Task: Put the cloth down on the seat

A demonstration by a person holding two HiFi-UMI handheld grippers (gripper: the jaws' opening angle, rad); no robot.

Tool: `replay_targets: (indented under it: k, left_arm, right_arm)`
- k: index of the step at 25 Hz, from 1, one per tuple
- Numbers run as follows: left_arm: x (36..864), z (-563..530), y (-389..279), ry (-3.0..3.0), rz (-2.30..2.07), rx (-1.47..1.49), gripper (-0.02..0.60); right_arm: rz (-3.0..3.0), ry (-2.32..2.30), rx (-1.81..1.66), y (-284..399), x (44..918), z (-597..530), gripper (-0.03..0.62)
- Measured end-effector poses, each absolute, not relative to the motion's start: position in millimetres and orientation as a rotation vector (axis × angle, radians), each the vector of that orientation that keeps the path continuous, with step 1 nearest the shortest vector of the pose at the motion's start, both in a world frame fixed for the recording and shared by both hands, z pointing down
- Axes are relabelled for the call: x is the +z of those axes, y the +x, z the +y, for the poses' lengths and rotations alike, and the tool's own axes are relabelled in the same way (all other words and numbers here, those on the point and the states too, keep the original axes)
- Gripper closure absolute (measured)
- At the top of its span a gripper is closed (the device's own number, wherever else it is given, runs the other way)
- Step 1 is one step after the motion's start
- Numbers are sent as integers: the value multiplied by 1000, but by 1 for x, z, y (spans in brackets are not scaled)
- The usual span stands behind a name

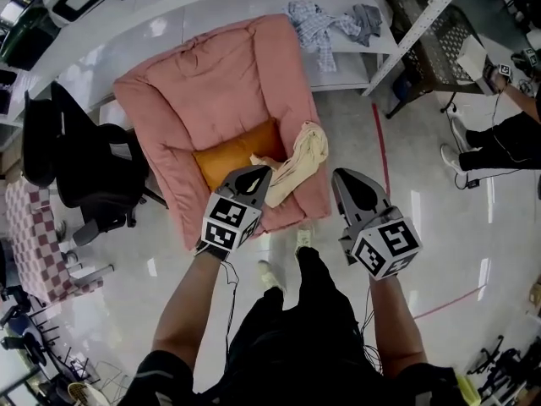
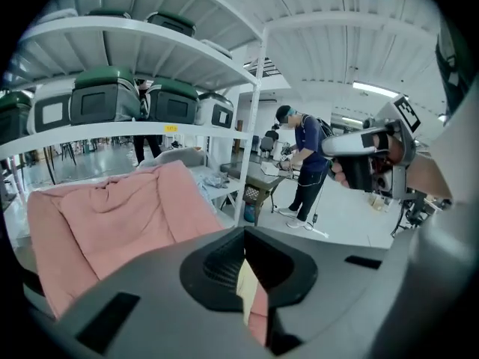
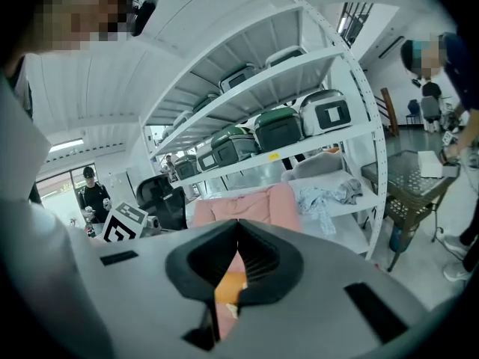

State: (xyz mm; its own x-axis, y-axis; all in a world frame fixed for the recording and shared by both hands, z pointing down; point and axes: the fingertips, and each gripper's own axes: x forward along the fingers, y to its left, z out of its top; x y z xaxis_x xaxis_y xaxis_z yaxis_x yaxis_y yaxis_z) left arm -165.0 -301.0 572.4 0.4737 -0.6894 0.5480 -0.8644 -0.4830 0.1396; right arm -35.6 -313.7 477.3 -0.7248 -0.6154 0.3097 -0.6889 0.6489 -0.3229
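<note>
We hold the left gripper (image 1: 259, 175) and the right gripper (image 1: 341, 181) near the pink armchair (image 1: 211, 100), both clenched shut on nothing. The cream cloth (image 1: 299, 164) lies right of the orange cushion (image 1: 230, 156).

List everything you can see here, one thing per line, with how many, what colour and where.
armchair: one, pink, mid-floor in front of the shelf
cushion: one, orange, on the armchair's seat
cloth: one, cream, draped over the armchair's arm at picture right
shirt: one, blue-white checked, on the shelf behind the armchair
garment: one, grey, beside the shirt
shelf: one, white, along the top
office chair: one, black, left of the armchair
mesh table: one, dark, upper right
bystander: one, dark clothes, right edge
left gripper: one, grey, jaws closed on the cloth's lower end
right gripper: one, grey, jaws closed, empty, right of the cloth
</note>
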Motion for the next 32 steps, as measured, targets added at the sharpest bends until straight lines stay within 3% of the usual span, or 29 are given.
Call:
replay_targets:
  k: [32]
  left_arm:
    - [325, -168, -266, 2240, -1752, 67, 575]
  right_arm:
    - [-2837, 1130, 284, -81, 330, -222, 590]
